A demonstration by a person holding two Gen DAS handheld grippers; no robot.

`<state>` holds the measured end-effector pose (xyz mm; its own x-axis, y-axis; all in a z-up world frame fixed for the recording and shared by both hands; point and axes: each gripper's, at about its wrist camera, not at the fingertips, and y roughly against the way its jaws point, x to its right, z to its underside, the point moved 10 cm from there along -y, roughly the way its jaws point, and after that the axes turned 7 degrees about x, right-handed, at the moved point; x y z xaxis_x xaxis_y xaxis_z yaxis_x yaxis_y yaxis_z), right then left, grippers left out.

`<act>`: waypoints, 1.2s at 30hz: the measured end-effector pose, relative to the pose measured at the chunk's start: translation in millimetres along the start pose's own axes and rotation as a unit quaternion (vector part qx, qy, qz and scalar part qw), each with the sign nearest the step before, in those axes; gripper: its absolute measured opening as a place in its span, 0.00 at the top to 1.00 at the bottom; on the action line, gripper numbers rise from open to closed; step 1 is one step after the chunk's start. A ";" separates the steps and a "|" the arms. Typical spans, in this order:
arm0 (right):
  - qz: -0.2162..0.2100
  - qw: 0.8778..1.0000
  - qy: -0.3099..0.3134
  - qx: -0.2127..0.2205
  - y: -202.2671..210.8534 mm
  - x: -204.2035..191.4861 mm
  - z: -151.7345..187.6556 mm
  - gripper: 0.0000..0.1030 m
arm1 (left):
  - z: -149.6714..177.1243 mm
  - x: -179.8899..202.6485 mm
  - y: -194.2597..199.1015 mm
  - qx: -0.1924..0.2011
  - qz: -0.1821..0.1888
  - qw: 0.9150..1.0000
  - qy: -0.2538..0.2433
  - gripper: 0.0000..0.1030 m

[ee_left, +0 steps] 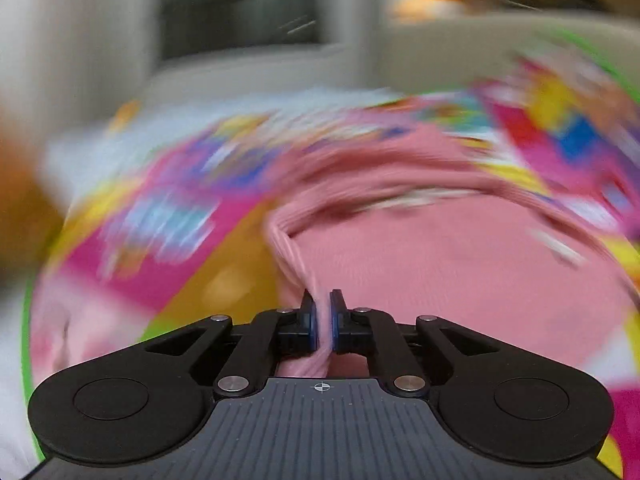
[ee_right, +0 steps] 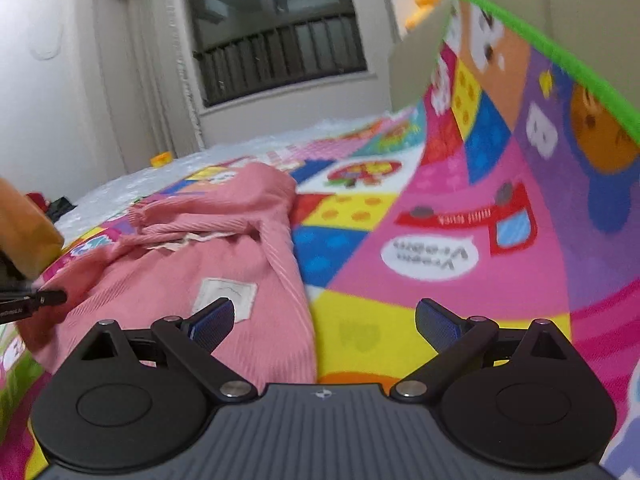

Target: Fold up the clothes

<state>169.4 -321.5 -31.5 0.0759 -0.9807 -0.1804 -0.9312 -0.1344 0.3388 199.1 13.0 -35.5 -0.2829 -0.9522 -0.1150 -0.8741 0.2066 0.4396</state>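
Fabric of the pink ribbed knit garment [ee_right: 208, 256] lies at ten o'clock from the wide-open, empty right gripper [ee_right: 324, 322]; the left gripper [ee_left: 323, 316] pinches its edge.

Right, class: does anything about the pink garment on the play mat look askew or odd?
Yes. The pink garment lies rumpled on the play mat, its white label showing, which suggests it is inside out. The left gripper pinches one ribbed edge; the right gripper is open.
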 end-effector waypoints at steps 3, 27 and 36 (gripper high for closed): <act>0.009 0.999 0.035 -0.010 -0.6 -2.1 6.7 0.05 | 1.2 60.5 10.3 -0.001 0.070 0.991 -0.110 0.92; 0.020 0.998 0.033 -0.039 -24.1 -36.8 37.4 0.92 | 17.9 -1.5 14.9 -0.019 0.078 0.992 0.098 0.22; -0.156 0.949 0.261 -0.088 -26.4 -164.4 35.9 0.97 | 12.0 17.8 22.2 -0.010 0.144 0.988 0.058 0.23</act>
<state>168.7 -151.6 -43.9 0.5464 -0.8202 0.1696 -0.7645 -0.4057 0.5010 170.0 3.3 -38.5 -0.4695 -0.8748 0.1199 -0.7559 0.4684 0.4574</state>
